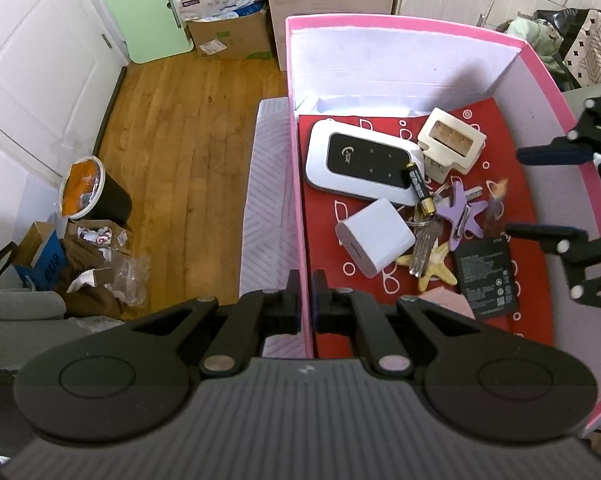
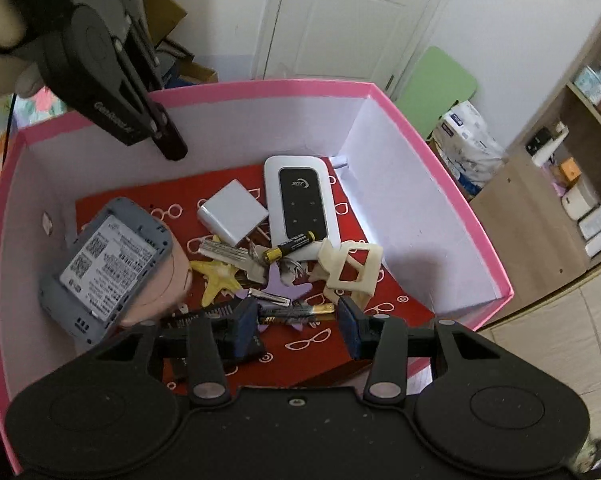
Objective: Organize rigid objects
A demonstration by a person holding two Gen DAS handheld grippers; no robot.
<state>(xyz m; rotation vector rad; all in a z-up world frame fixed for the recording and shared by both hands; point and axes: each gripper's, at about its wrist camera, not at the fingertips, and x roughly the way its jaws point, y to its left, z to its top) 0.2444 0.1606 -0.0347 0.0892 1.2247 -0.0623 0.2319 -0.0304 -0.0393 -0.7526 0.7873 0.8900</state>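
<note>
The pink box [image 1: 400,26] has a red patterned lining. In it lie a white pocket router [image 1: 356,160], a white charger cube [image 1: 374,240], an AA battery [image 1: 420,188], keys [image 1: 422,248], a purple starfish [image 1: 464,216], a yellow starfish [image 1: 436,270], a cream plastic piece [image 1: 452,144] and a flat black battery [image 1: 490,276]. My left gripper [image 1: 306,296] is shut on the box's left wall. My right gripper [image 2: 298,330] hangs open over the box's near side. A second AA battery [image 2: 296,312] lies just beyond its fingertips, on the starfish. A grey router cover [image 2: 100,264] leans at the left.
The box stands on a surface with a white patterned cloth [image 1: 266,200]. Beyond it are a wooden floor [image 1: 188,140], a black bin [image 1: 96,192], cardboard boxes [image 1: 228,36] and a white door [image 1: 40,60]. A wooden shelf unit [image 2: 580,160] stands to the right.
</note>
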